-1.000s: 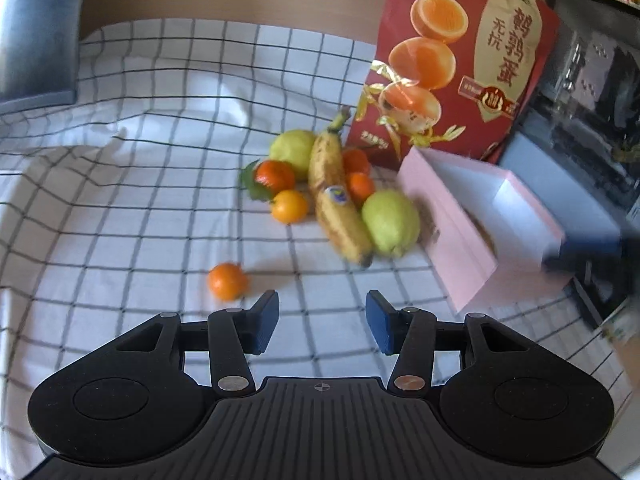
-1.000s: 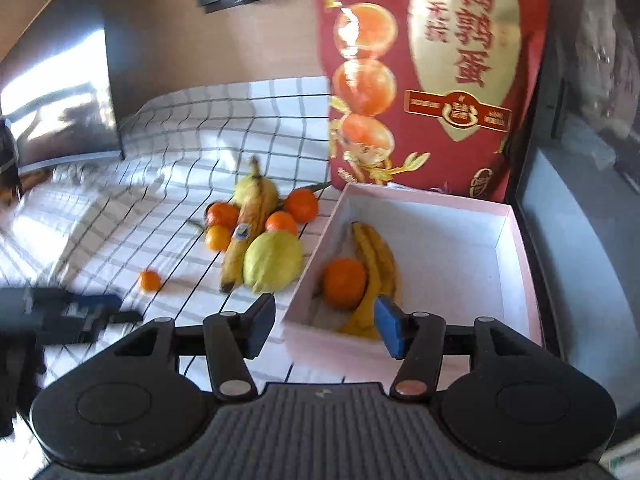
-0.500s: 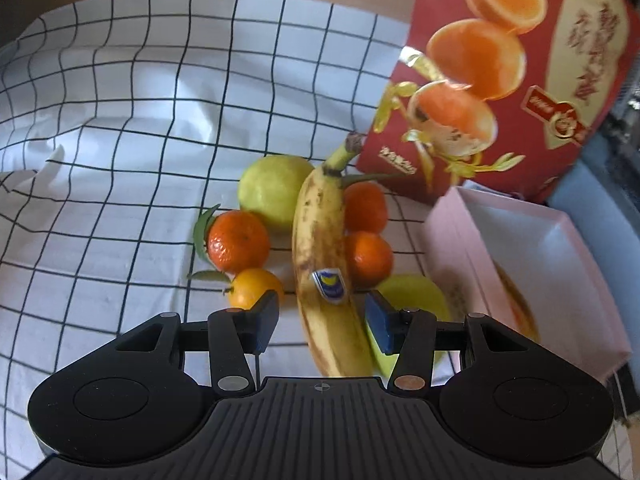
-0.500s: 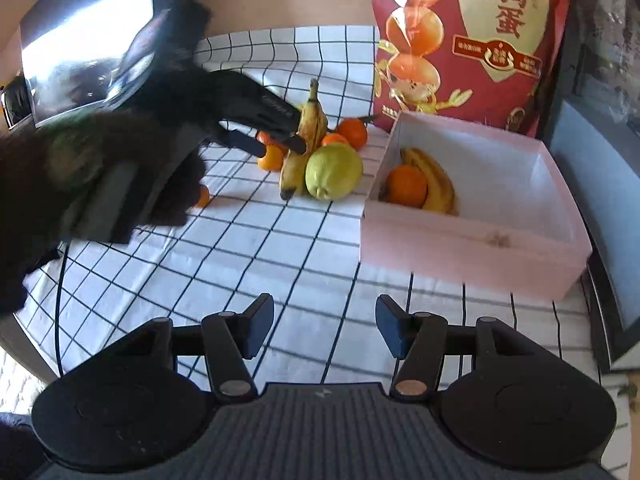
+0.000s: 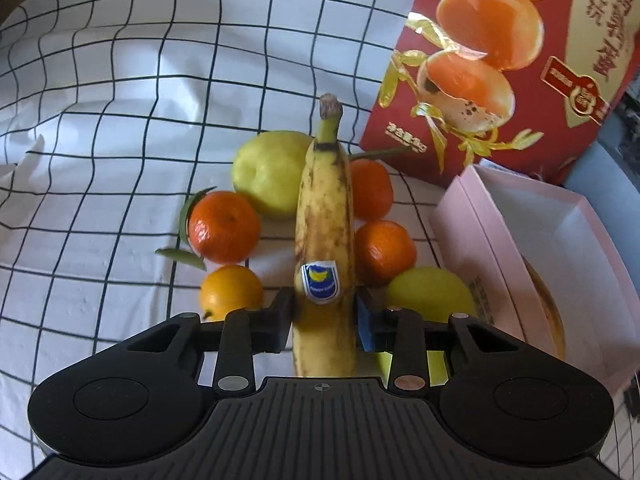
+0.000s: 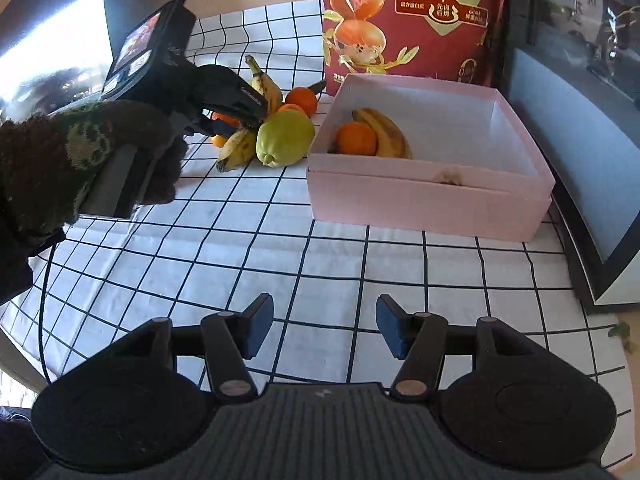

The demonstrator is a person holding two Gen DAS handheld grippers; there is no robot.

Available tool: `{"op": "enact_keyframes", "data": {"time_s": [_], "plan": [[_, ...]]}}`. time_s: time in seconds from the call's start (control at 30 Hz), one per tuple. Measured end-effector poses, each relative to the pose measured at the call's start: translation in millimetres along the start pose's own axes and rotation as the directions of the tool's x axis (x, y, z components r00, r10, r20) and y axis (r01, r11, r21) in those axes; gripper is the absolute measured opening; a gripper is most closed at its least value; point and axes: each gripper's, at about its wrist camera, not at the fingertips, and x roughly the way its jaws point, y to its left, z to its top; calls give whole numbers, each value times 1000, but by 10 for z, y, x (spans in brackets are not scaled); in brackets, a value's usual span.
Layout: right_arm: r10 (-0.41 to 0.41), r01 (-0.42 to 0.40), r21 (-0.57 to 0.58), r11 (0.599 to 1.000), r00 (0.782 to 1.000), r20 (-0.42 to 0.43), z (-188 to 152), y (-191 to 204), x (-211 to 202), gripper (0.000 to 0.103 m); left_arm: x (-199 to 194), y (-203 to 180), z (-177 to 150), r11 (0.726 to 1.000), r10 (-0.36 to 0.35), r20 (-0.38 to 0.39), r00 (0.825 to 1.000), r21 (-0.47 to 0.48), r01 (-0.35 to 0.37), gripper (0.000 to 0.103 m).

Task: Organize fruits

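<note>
Your counter [image 6: 328, 248], under its checked cloth, carries a red snack bag [image 6: 412, 16] standing along the far edge and a pink box [image 6: 432, 200] in front of it toward the right edge. The box already holds one banana [image 6: 386, 132] and one orange [image 6: 356, 138] in its left end; the rest of it is bare.

Just left of the box sits the loose fruit pile, and the step in hand is picking the spotted banana [image 5: 326, 216] out of it. Your left hand-held gripper [image 5: 324, 320] has just been closing, and its pads now sit against both sides of that banana near the sticker, with the banana lying lengthwise between them, stem pointing to the far edge.

The next move, as I judge it, calls for a straight lift, since two green-yellow fruits [image 5: 272, 172], several oranges [image 5: 224, 226] and a smaller orange [image 5: 230, 290] touch or crowd the banana and could roll, then a carry rightward over the box wall.

Your right hand-held gripper [image 6: 324, 326] hangs empty above the near edge, jaws apart.
</note>
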Motion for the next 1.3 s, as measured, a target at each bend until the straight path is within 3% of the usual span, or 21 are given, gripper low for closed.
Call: {"op": "enact_keyframes", "data": {"time_s": [0.37, 0.53, 0.73, 0.9, 1.13, 1.3], "plan": [[52, -53, -58, 997, 998, -18, 38, 129, 116, 57, -622, 133, -588, 995, -104, -15, 994, -11, 104, 38], [69, -69, -84, 994, 998, -4, 83, 206, 142, 57, -908, 257, -948, 982, -165, -37, 986, -96, 161, 38], [124, -124, -5, 992, 992, 20, 309, 140, 202, 57, -1107, 380, -1286, 961, -237, -71, 969, -167, 222, 38], [168, -168, -25, 985, 986, -10, 416, 265, 412, 57, -1181, 420, -1348, 964, -234, -59, 970, -147, 224, 38], [236, -238, -36, 971, 970, -53, 465, 467, 602, 57, -1347, 384, -1381, 977, -213, -47, 976, -18, 212, 37], [250, -253, -45, 966, 966, -60, 501, 562, 649, 57, -1341, 421, -1412, 980, -199, -69, 978, -10, 199, 38]]}}
